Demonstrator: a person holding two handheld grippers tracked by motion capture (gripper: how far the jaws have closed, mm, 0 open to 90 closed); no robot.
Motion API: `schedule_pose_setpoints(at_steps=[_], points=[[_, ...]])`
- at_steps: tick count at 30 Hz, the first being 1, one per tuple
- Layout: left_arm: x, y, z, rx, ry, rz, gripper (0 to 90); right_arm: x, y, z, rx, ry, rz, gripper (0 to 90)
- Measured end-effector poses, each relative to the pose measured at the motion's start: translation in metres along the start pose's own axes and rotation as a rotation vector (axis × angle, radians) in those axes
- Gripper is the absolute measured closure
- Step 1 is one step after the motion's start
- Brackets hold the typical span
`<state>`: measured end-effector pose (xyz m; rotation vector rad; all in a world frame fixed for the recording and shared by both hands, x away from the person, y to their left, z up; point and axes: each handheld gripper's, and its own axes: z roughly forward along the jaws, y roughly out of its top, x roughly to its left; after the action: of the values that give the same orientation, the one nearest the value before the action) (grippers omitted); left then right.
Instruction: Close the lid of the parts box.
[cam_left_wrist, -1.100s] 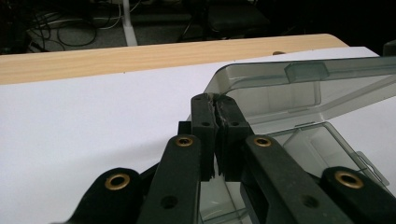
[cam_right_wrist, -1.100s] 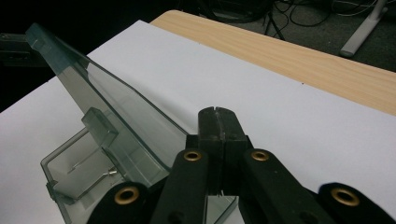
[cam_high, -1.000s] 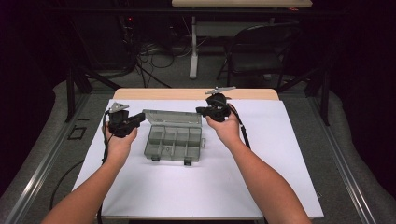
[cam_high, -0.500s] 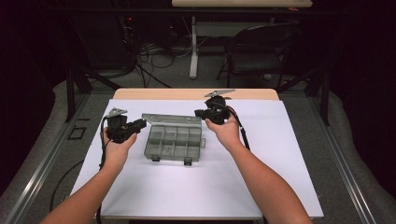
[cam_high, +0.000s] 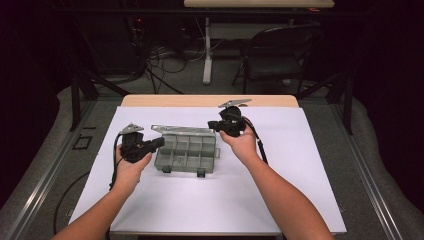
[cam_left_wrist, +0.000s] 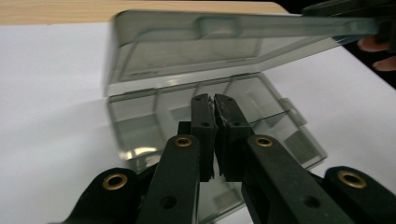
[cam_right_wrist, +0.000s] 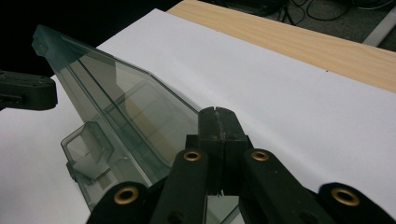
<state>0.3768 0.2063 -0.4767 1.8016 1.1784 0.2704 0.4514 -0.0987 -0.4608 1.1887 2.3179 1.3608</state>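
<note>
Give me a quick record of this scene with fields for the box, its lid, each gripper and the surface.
box: clear grey plastic compartment box, compartments look empty
lid: open, hinged up at the far side
left gripper: fingers shut, at the box's left edge
right gripper: fingers shut, at the lid's right end; whether it touches is unclear
surface: white sheet on a wooden table

Compartment box (cam_high: 186, 153) on white sheet (cam_high: 210, 200), left gripper (cam_high: 156, 143) beside it, right gripper (cam_high: 214, 123) behind.
</note>
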Motion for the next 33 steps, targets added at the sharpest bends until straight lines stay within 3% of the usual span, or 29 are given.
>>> schedule_pose_setpoints(at_steps=[6,11,33], points=[[-0.021,0.003,0.019,0.018,-0.046,0.024,88.3,0.000,-0.003,-0.001,-0.003,0.005,0.002,90.0],[-0.031,0.004,0.030,0.015,-0.045,0.032,89.4,0.001,-0.006,-0.001,-0.002,0.012,0.002,90.0],[-0.038,-0.016,0.030,0.025,-0.078,0.027,90.0,0.003,-0.030,0.007,0.028,0.041,0.009,90.0]])
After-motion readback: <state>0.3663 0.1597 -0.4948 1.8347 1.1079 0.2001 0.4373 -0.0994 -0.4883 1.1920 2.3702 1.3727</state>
